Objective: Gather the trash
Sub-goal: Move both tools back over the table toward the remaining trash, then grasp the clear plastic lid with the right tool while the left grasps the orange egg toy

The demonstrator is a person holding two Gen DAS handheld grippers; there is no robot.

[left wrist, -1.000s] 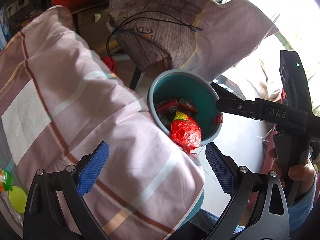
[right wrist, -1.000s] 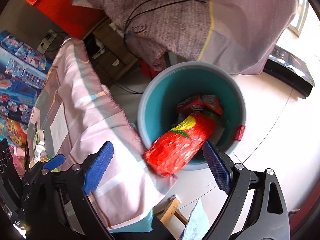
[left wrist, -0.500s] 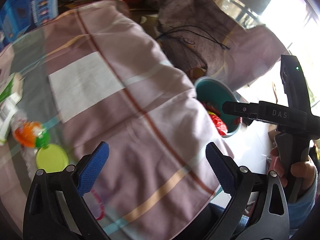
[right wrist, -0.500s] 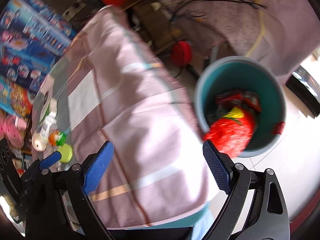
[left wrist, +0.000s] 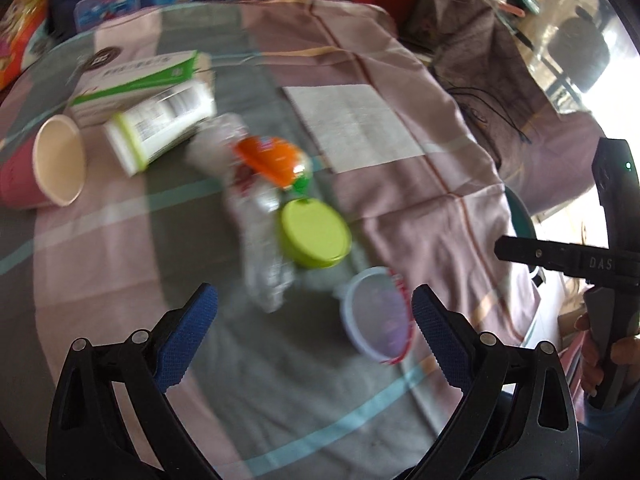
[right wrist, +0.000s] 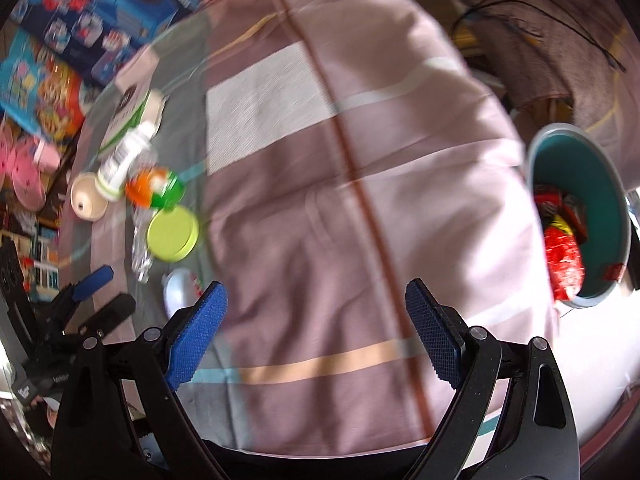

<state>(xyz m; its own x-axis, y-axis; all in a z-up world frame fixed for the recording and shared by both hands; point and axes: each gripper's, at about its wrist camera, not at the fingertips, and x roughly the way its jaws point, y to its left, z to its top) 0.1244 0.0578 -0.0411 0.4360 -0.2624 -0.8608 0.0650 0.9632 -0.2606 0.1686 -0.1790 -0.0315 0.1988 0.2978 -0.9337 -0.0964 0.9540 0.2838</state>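
Observation:
Trash lies on the cloth-covered table: a crushed clear bottle with an orange label [left wrist: 260, 200], a lime-green lid [left wrist: 315, 236], a clear round lid with a red rim [left wrist: 378, 316], a white jar with a green band [left wrist: 160, 128], a pink paper cup [left wrist: 44, 168] and a green-white carton [left wrist: 136, 76]. My left gripper [left wrist: 314, 336] is open and empty above the clear lid. My right gripper [right wrist: 316, 332] is open and empty over the pink cloth. The teal bin [right wrist: 580, 216] at the right holds a red wrapper [right wrist: 564, 256].
A striped pink cloth [right wrist: 360, 200] covers the table and hangs over its edge. Colourful toy boxes [right wrist: 52, 80] stand behind the table. A cloth-draped chair with a black cable [right wrist: 560, 20] stands beyond the bin. The right gripper's body [left wrist: 612, 264] shows at the right.
Both grippers have swung left from the bin towards the table. The trash items have come into view under the left gripper. The red wrapper now lies in the bin.

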